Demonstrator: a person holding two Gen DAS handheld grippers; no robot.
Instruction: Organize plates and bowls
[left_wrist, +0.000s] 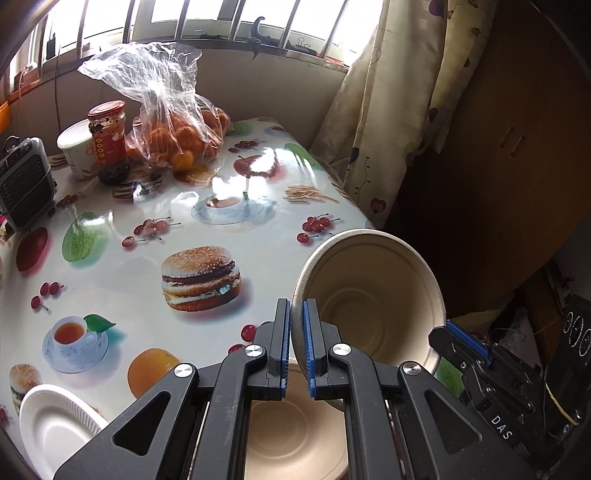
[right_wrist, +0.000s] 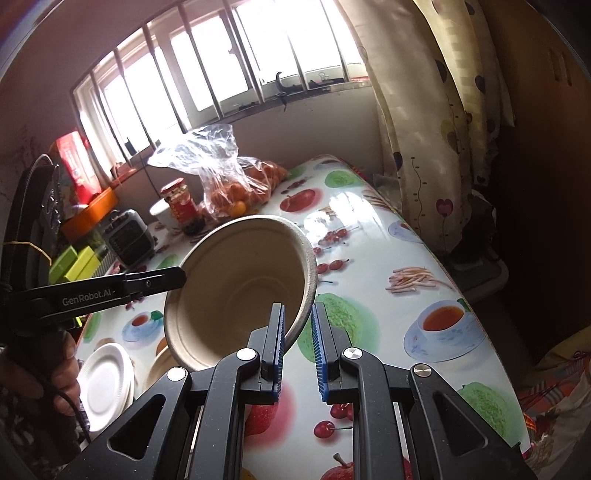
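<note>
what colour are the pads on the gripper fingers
Blue, ribbed pads on black fingers, clearest in the left wrist view, clamped on the beige bowl's rim.

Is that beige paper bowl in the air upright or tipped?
Tipped: the beige paper bowl hangs above the table, its empty inside facing the camera.

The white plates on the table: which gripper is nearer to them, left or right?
Left. The left gripper is beside the white plates, holding the bowl by its near rim. The right gripper grips the opposite rim, farther away.

Beige bowl (left_wrist: 373, 295), white plate (left_wrist: 55, 424), food-printed tablecloth (left_wrist: 122, 266)
</note>
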